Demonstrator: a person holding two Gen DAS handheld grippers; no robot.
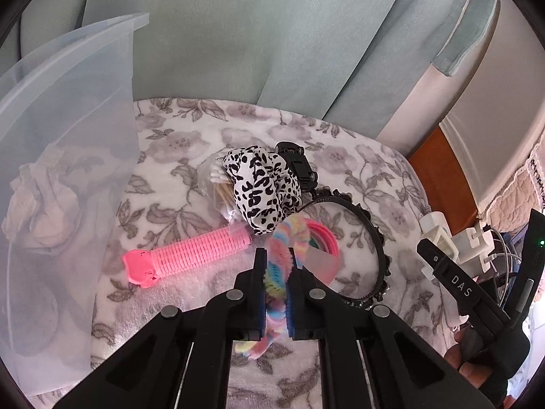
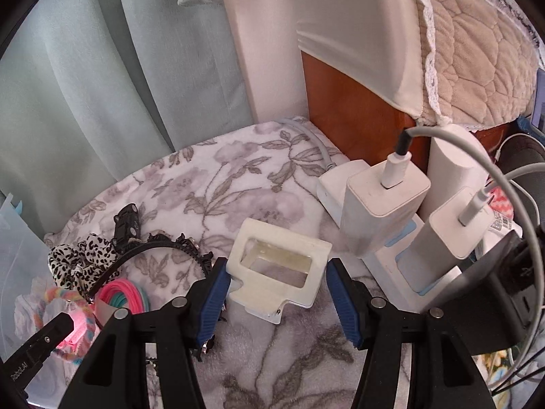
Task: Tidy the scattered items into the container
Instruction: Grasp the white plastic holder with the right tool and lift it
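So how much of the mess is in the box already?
Hardly any: the clear container holds only a crumpled tissue. The left gripper is clamped on the rainbow scrunchie. The pink roller, spotted scrunchie and black headband wait.

Floral blanket [image 1: 190,136] under pink hair roller [image 1: 190,252].

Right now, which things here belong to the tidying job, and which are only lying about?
Job: fuzzy rainbow hair tie in the left gripper; pink hair roller; leopard-print scrunchie; black headband; clear plastic container.

Lying about: white chargers; grey cables.
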